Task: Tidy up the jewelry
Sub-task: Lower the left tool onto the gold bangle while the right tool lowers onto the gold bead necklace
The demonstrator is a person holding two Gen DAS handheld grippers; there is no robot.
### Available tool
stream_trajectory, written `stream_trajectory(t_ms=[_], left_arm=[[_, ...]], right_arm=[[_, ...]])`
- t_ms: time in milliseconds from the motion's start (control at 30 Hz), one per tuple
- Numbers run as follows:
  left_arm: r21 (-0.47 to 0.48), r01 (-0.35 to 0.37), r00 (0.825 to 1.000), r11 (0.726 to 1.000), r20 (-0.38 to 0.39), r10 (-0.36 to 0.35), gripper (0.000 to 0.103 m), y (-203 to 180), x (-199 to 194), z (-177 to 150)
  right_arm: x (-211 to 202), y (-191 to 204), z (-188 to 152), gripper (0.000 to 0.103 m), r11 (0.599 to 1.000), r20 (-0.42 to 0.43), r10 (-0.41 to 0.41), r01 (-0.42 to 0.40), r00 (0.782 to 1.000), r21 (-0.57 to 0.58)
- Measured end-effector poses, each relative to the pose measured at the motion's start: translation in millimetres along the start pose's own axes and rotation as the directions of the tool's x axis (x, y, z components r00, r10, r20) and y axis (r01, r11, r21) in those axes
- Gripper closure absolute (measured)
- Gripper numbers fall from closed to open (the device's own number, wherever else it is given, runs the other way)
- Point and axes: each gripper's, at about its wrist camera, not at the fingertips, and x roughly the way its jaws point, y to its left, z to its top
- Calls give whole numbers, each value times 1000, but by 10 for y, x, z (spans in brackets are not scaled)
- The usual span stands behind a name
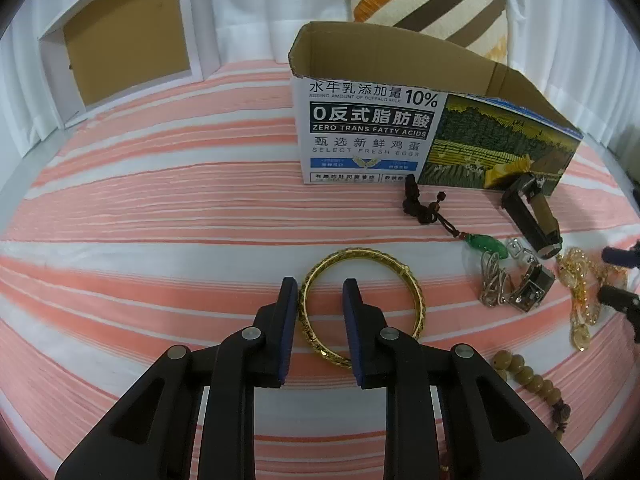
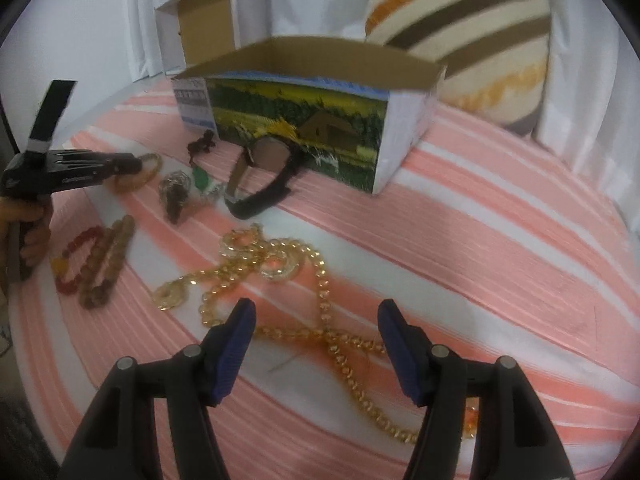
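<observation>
A gold bangle lies flat on the striped cloth. My left gripper is open, its fingers straddling the bangle's near-left rim without closing on it. My right gripper is open and empty just above a gold bead chain. An open cardboard box stands behind the jewelry; it also shows in the right wrist view. The left gripper shows at the left of the right wrist view.
A black-strap watch, a green pendant on a cord, silver pieces and wooden beads lie to the right. Red and brown bead bracelets lie left. A striped pillow and a white box stand behind.
</observation>
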Motion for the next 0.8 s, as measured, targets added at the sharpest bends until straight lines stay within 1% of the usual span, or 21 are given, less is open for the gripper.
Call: stream_trajectory(t_ms=[67, 233, 433, 467, 500, 567, 600, 667, 700, 733, 767, 800], left_arm=[[-1, 2, 1000, 1000, 0, -2, 81, 9, -2, -7], [-4, 4, 1000, 1000, 0, -4, 81, -2, 3, -3], [-4, 4, 1000, 1000, 0, -4, 81, 3, 3, -7], [-4, 5, 1000, 1000, 0, -5, 81, 2, 3, -7], [-5, 6, 1000, 1000, 0, -6, 81, 2, 4, -7], [-8, 8, 1000, 1000, 1, -8, 82, 5, 7, -7], [-11, 7, 1000, 1000, 1, -7, 82, 6, 9, -6], [-16, 8, 1000, 1000, 1, -8, 85, 24, 7, -12], [-22, 7, 1000, 1000, 2, -7, 87, 33, 7, -11], [-32, 6, 1000, 999, 2, -6, 94, 50, 8, -11], [-38, 9, 1000, 999, 2, -9, 99, 69, 9, -13], [-42, 14, 1000, 999, 1, -14, 99, 81, 10, -11]], right_arm=[[10, -33, 13, 37, 999, -10, -32, 32, 999, 18], [-8, -25, -12, 36, 994, -42, -69, 72, 997, 82], [-59, 11, -107, 37, 982, -26, -120, 122, 992, 144], [-77, 39, -124, 42, 980, -21, -124, 126, 992, 152], [-103, 79, -132, 62, 980, -13, -128, 128, 992, 150], [-119, 142, -136, 87, 980, -18, -140, 141, 990, 142], [-132, 176, -140, 89, 980, -16, -137, 138, 990, 142], [-152, 175, -127, 90, 982, -9, -118, 118, 993, 147], [-187, 175, -129, 92, 982, 1, -107, 105, 994, 158], [-218, 167, -123, 93, 981, 12, -98, 95, 995, 171], [-258, 139, -107, 95, 979, 25, -88, 82, 996, 188], [-301, 118, -87, 95, 976, 38, -78, 69, 996, 205]])
